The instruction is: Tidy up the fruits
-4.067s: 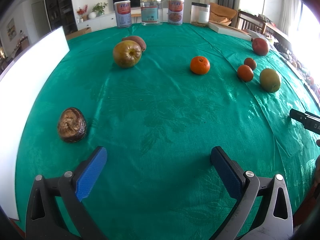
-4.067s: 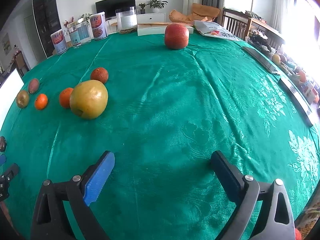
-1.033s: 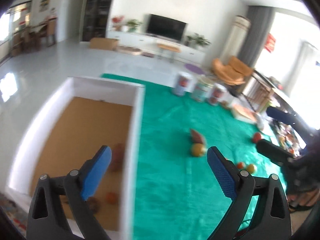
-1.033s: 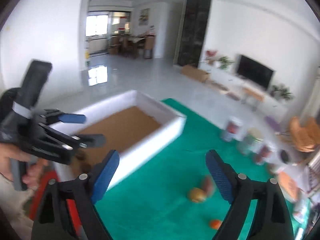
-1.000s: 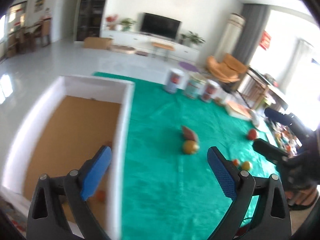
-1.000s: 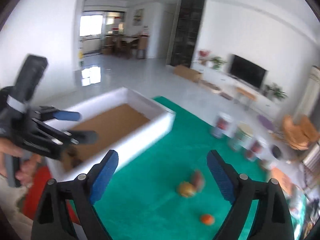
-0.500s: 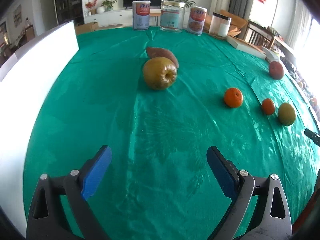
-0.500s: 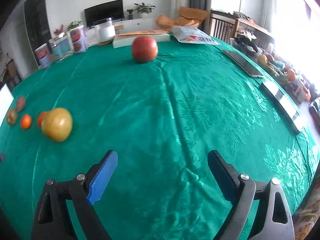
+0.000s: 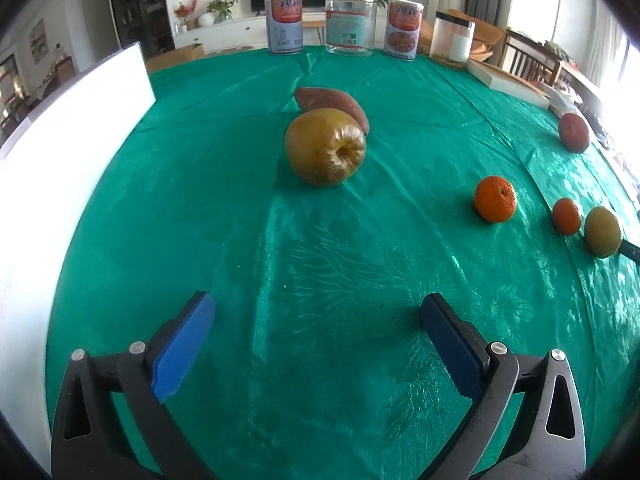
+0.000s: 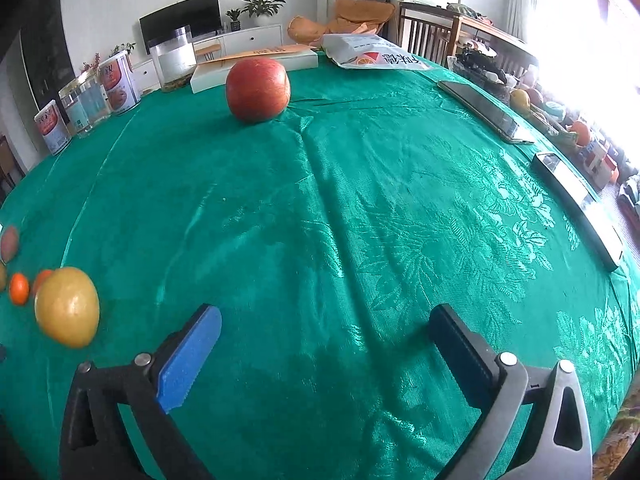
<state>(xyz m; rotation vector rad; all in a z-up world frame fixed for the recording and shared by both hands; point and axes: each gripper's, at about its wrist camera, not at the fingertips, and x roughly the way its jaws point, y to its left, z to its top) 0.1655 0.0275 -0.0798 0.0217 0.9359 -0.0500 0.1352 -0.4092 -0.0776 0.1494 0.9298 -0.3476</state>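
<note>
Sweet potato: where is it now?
Left wrist view, centre: the sweet potato lies on the green cloth just behind the brownish apple, ahead of the open left gripper.

Bright daylight glares from the right; sharp, fisheye-bent edges

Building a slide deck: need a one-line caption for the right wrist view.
Open right gripper hovers over green tablecloth, aimed toward a red apple; yellow fruit sits left.
</note>
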